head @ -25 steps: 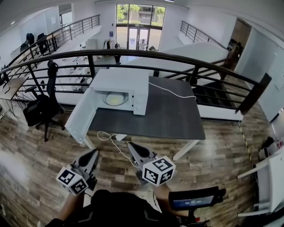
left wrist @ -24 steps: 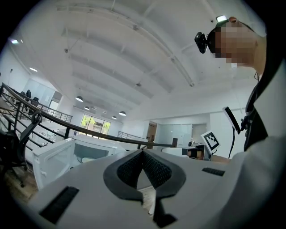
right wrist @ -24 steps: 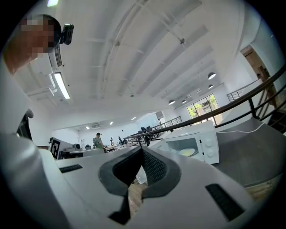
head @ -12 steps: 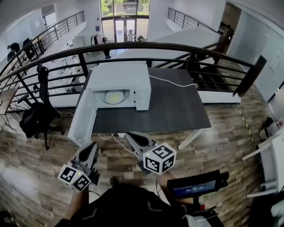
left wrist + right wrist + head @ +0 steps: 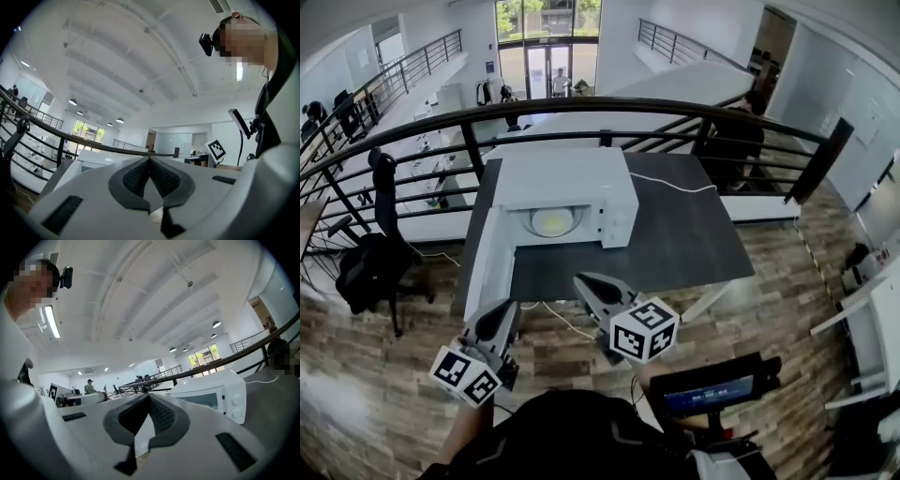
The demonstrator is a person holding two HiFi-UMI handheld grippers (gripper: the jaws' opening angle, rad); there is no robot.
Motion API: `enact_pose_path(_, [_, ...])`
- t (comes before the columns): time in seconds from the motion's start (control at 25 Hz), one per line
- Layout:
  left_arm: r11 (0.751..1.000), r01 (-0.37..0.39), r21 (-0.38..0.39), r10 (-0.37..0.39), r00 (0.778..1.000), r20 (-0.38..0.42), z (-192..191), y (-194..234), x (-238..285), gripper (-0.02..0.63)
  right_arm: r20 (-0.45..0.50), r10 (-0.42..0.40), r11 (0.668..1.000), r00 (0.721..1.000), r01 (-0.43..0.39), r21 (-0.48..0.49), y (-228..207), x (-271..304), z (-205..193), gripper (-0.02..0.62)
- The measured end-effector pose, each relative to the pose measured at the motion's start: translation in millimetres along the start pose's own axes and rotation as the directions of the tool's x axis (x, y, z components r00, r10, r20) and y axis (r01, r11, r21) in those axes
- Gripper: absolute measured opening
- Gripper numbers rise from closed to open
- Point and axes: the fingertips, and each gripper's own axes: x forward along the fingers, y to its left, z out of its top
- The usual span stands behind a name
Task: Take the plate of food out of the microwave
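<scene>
A white microwave (image 5: 562, 187) stands at the left end of a dark table (image 5: 684, 239), its door (image 5: 490, 267) swung open toward me. Inside lies a plate of yellowish food (image 5: 551, 221). Both grippers hang low in front of the table, apart from it. My left gripper (image 5: 507, 308) is shut with nothing in it, its pads meeting in the left gripper view (image 5: 150, 160). My right gripper (image 5: 582, 280) is also shut and empty (image 5: 149, 396). The right gripper view shows the microwave (image 5: 213, 397) to the right, ahead of the jaws.
A dark metal railing (image 5: 581, 108) runs behind the table. A black office chair (image 5: 373, 258) stands at the left. A white cable (image 5: 673, 184) crosses the tabletop, and another cable (image 5: 555, 315) hangs under the front edge. A black device with a screen (image 5: 712, 392) sits near my right arm.
The table and microwave have come closer and shifted slightly right in the head view. Both grippers stay shut and keep much the same place in the view.
</scene>
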Motion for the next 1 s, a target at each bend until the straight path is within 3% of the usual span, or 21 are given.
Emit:
enact_pose_path(0.24, [0.998, 0.059, -0.006, -0.059, 0.998, -0.022, 5.9, 32.4, 12.0, 0.005, 0.021, -0.043, 0.999, 0.999, 0.042, 0.019, -7.2, 35.8, 2.2, 0.000])
enact_pose_path(0.52, [0.995, 0.092, -0.025, -0.093, 0.995, -0.032, 8.7, 60.6, 40.8, 0.005, 0.019, -0.035, 0.999, 0.999, 0.035, 0.023, -20.8, 66.6, 8.1, 0.000])
enact_pose_path(0.84, [0.998, 0.047, -0.036, -0.049, 0.998, -0.044, 7.6, 94.0, 90.7, 0.005, 0.008, -0.002, 1.000, 1.000, 0.002, 0.017, -72.4, 113.0, 19.7, 0.000])
enact_pose_path(1.0, [1.000, 0.012, -0.029, -0.013, 0.999, -0.052, -0.6, 108.8, 110.3, 0.005, -0.004, 0.019, 0.997, 1.000, -0.018, 0.078, -100.0, 132.2, 9.4, 0.002])
